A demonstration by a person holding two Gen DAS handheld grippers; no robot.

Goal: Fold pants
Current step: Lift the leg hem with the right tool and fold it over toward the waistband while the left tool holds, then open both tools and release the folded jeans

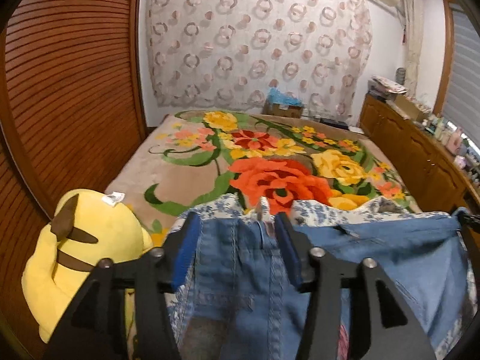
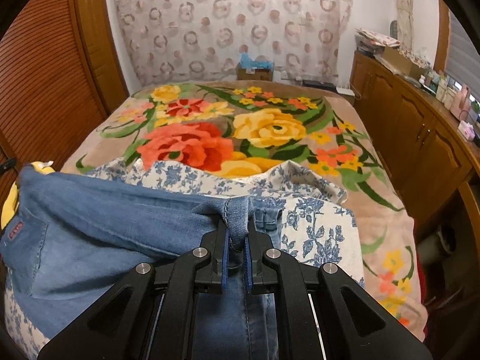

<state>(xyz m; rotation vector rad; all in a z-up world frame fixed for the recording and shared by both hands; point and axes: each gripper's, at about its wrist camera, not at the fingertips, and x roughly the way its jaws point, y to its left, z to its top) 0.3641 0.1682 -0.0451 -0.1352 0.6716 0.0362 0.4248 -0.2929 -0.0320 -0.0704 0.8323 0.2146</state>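
Note:
Blue denim pants [image 1: 375, 249] with a white blue-flowered lining hang stretched between the two grippers over the near end of the bed. My left gripper [image 1: 237, 225] stands with its jaws wide apart, and the pants' waist fabric lies between the blue pads [image 1: 186, 249]; no clamp on the cloth shows. My right gripper [image 2: 237, 234] is shut on a bunched fold of the denim waistband [image 2: 237, 219]. The pants [image 2: 99, 234] spread to the left in the right wrist view, with the floral lining [image 2: 315, 228] on the right.
A bed with a big flowered blanket [image 1: 270, 162] fills the middle. A yellow plush toy [image 1: 90, 252] lies at the bed's near left. A louvred wooden wardrobe [image 1: 66, 90] stands left; a wooden cabinet [image 2: 414, 132] with bottles runs along the right. A patterned curtain [image 2: 234, 24] hangs behind.

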